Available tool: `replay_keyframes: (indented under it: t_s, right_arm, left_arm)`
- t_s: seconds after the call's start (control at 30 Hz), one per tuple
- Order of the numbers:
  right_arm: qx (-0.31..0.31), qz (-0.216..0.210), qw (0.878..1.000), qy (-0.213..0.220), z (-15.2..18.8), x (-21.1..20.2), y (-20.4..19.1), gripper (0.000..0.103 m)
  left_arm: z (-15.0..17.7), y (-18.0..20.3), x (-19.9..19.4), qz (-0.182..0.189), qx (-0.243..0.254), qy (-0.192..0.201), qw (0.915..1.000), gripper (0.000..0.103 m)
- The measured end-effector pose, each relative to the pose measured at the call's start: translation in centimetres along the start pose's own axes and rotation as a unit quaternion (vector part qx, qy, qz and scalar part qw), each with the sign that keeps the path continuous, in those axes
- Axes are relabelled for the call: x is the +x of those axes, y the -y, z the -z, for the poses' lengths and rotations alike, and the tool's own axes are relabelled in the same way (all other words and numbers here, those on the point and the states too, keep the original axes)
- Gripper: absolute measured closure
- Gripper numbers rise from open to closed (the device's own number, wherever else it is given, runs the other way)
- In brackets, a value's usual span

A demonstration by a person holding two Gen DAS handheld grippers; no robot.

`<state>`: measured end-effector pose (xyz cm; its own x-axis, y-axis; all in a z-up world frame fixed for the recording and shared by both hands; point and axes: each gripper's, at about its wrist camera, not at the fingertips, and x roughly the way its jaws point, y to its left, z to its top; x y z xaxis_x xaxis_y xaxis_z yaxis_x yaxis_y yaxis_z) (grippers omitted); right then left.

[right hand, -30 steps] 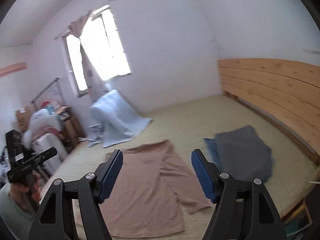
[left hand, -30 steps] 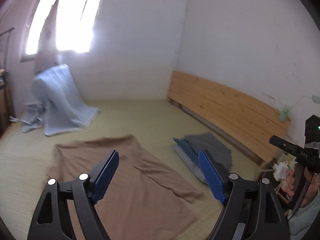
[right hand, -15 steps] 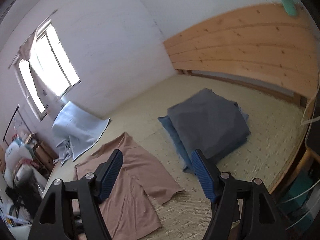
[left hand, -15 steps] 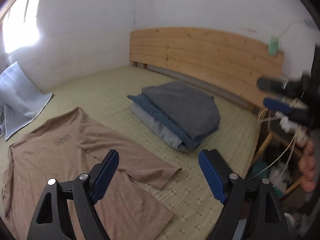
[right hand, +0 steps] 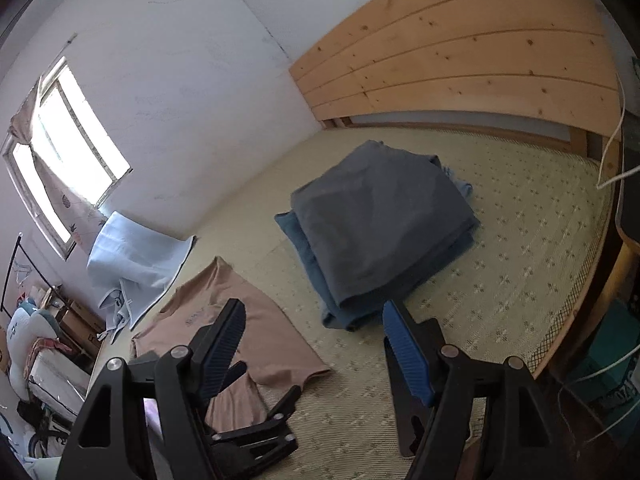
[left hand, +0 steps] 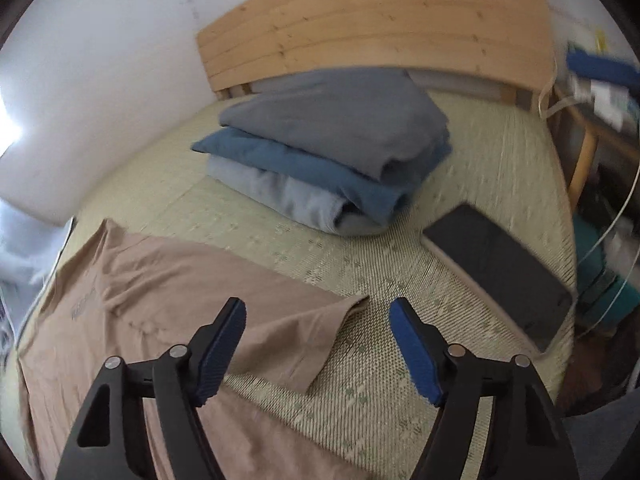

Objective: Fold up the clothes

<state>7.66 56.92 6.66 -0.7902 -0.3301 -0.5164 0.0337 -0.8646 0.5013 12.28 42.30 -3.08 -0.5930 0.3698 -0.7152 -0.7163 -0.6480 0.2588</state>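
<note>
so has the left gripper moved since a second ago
Yes. The left gripper has dropped toward the tan shirt and swung from the window toward the wooden headboard; its jaws are closing with nothing between them.

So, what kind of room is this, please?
Most likely a bedroom in a home. A wooden headboard stands against the wall, a woven mat covers the bed, and folded clothes are stacked on it beside a tan shirt lying flat.
</note>
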Motion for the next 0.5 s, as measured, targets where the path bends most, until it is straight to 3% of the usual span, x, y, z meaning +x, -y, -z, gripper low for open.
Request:
replay_keyframes:
  t_s: [0.13, 0.27, 0.37, 0.43, 0.5]
  right_arm:
    - [0.010, -0.003, 1.000, -0.013, 0.4, 0.7, 0.9, 0.028]
    - [0.012, -0.003, 1.000, -0.015, 0.5, 0.6, 1.2, 0.028]
    - [0.016, -0.004, 1.000, -0.015, 0.6, 0.5, 1.5, 0.028]
    - [0.020, -0.003, 1.000, -0.016, 0.6, 0.5, 1.6, 0.028]
    - [0.021, -0.003, 1.000, -0.016, 0.6, 0.4, 1.7, 0.028]
  left_arm:
    - [0.0, 1.2, 2.2, -0.006, 0.036, -0.019, 0.9992, 0.043]
    - [0.1, 1.9, 4.1, -0.008, 0.057, -0.043, 0.9974, 0.048]
    - [0.2, 1.9, 4.9, -0.010, 0.058, -0.061, 0.9964, 0.063]
    - [0.1, 1.7, 5.2, -0.008, 0.050, -0.070, 0.9963, 0.089]
    - [-0.3, 1.0, 4.6, 0.004, 0.029, -0.067, 0.9973, 0.095]
